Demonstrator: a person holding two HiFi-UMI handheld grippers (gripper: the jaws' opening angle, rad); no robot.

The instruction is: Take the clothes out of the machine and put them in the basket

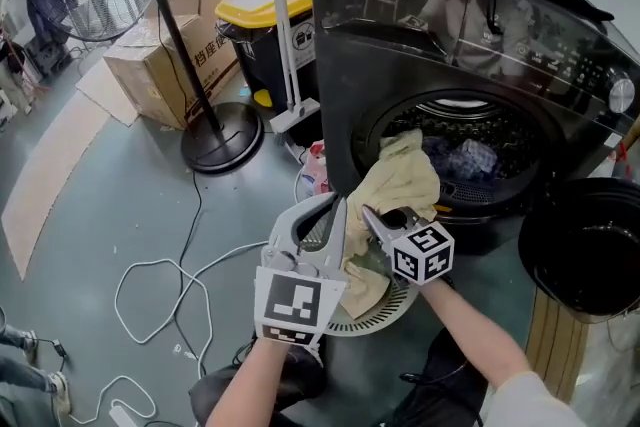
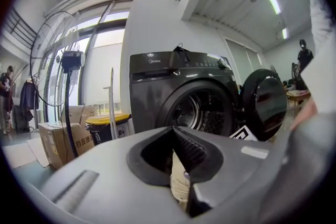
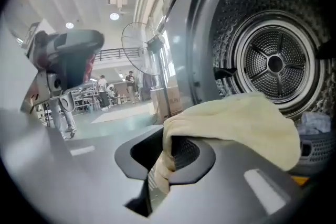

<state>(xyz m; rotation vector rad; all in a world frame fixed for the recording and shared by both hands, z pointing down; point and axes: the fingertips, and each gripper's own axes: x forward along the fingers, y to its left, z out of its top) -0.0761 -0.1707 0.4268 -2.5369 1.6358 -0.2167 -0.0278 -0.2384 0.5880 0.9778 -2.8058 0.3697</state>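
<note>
Before the washer (image 1: 420, 55) badged Midea, left tool (image 1: 333, 215) and right tool (image 1: 373, 218) each pinch the yellow cloth (image 1: 405, 177).

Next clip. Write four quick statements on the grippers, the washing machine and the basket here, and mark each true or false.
1. The left gripper and right gripper both clamp the pale yellow cloth. True.
2. The machine's door is shut. False: the black washing machine's round door hangs open.
3. Nothing is left inside the machine. False: blue clothing lies in the drum.
4. A white slatted basket sits beneath the cloth. True.
</note>
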